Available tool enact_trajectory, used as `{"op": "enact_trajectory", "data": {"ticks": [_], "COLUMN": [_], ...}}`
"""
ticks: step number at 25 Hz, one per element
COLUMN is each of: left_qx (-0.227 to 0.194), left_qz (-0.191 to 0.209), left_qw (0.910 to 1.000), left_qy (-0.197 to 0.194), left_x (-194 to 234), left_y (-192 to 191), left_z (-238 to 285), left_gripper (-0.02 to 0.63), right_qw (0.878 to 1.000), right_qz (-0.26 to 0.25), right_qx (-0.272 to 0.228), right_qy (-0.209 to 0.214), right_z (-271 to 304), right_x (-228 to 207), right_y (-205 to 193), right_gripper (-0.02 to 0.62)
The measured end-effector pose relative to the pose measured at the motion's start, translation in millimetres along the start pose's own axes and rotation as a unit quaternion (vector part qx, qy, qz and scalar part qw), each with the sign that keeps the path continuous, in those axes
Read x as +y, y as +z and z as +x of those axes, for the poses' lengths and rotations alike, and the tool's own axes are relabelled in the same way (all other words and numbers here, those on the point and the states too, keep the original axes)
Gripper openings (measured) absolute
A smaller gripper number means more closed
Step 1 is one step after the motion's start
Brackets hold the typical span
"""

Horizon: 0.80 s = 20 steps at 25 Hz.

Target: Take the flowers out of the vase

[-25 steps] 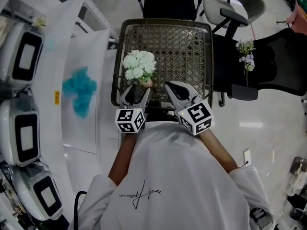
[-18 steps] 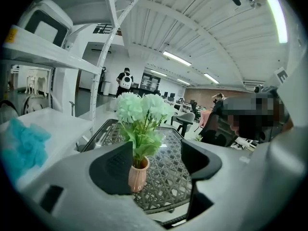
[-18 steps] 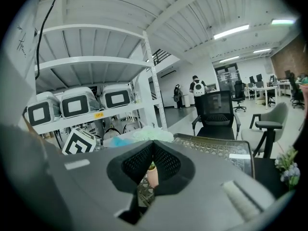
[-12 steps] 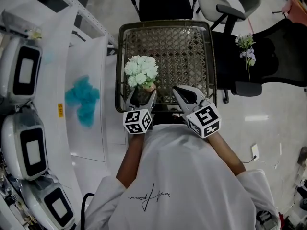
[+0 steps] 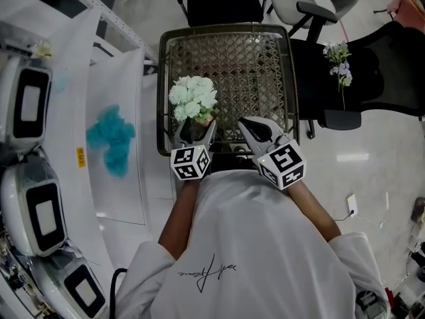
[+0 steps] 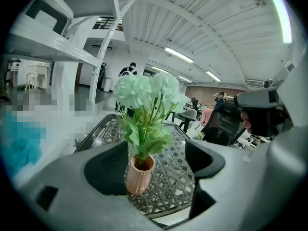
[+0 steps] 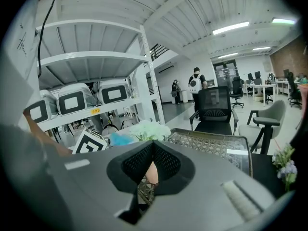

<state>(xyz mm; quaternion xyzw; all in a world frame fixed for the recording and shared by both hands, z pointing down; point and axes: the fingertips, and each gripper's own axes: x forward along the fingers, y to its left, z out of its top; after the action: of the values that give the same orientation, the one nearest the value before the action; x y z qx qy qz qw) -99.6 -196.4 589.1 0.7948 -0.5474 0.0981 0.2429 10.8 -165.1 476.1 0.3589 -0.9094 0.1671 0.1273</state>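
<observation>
Your left hand-held gripper (image 5: 197, 130), jaws just opened wide, straddles the pink vase (image 6: 138, 176) of flowers (image 5: 192, 96) without touching it, near the desk's (image 5: 287, 78) front edge. Your right hand-held gripper (image 5: 249, 126) sits closed alongside, with open desk beyond.

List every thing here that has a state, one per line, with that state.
left gripper, open; its jaws have just been opening, with the vase between them, not gripped.
right gripper, shut, empty.
vase, upright on the wicker table.
white flowers, in the vase, not yet taken out.
loose sprig, lying on the black chair.
</observation>
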Motion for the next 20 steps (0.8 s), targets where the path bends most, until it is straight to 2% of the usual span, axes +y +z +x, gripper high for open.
{"op": "enact_trajectory", "data": {"ticks": [12, 17, 20], "left_qx": [0.010, 0.013, 0.015], "left_qz": [-0.019, -0.004, -0.009], "left_qw": [0.9997, 0.9999, 0.9998], "left_qy": [0.009, 0.010, 0.010], "left_x": [8.5, 9.6, 12.4], "left_y": [-11.8, -12.0, -13.0], "left_z": [22.1, 30.9, 35.0], "left_gripper": [0.368, 0.370, 0.370], "right_qw": [1.000, 1.000, 1.000], "right_qz": [-0.001, -0.001, 0.002], "right_qx": [0.015, 0.023, 0.026], "right_qy": [-0.004, -0.007, -0.009], "right_z": [-0.3, -2.1, -3.0], "right_x": [-5.6, -8.8, -10.4], "right_y": [-3.9, -7.9, -9.6], "right_gripper": [0.008, 0.008, 0.008]}}
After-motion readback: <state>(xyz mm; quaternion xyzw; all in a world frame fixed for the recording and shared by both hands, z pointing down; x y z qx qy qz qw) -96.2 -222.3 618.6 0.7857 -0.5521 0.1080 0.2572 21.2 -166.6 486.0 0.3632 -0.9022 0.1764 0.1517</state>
